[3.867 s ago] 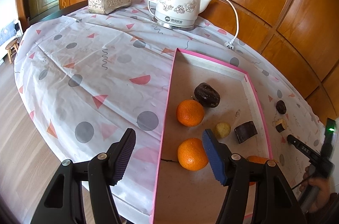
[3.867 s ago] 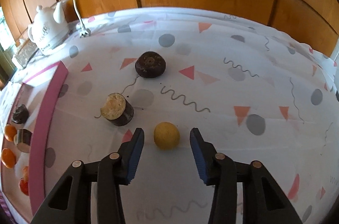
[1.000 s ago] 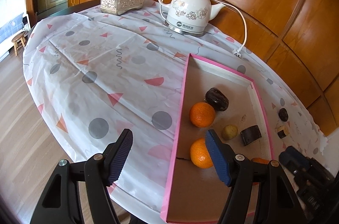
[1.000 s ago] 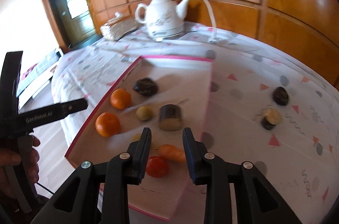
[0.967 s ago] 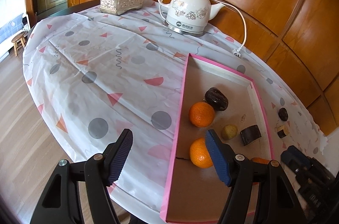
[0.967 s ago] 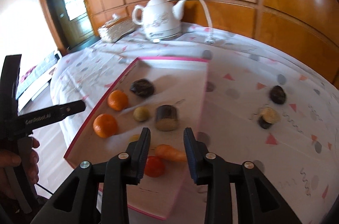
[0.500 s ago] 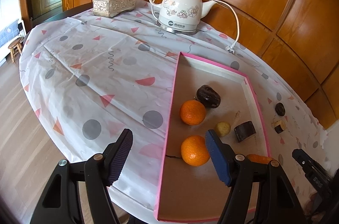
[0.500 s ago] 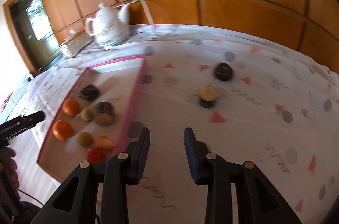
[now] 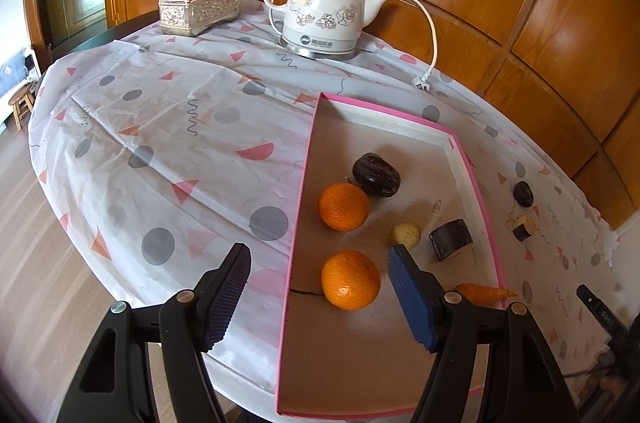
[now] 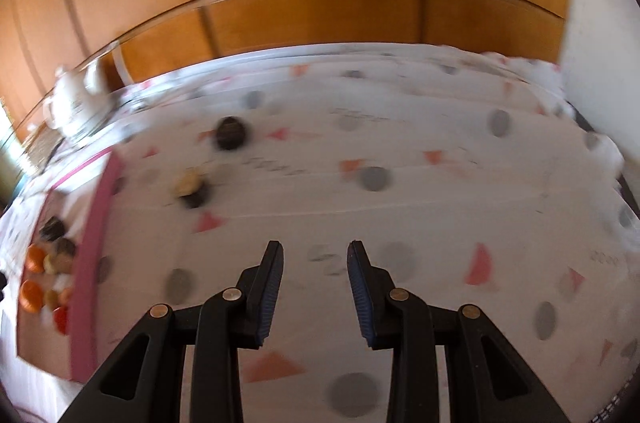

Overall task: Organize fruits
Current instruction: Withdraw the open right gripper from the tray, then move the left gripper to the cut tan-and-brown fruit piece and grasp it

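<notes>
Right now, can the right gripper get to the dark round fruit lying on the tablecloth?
Probably yes. The right gripper is open and holds nothing, and only bare tablecloth lies between it and the dark round fruit. The cut dark fruit sits nearer, a little off to the side. The picture is blurry, though.

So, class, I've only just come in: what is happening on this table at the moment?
A person is sorting fruit into a pink-edged tray with a hand-held gripper in each hand. Both are empty now. The left gripper hangs open over the tray's near end, above an orange. The right gripper, fingers apart on nothing, is over the bare tablecloth. Two dark pieces are not yet in the tray: a round one and a cut one.
</notes>
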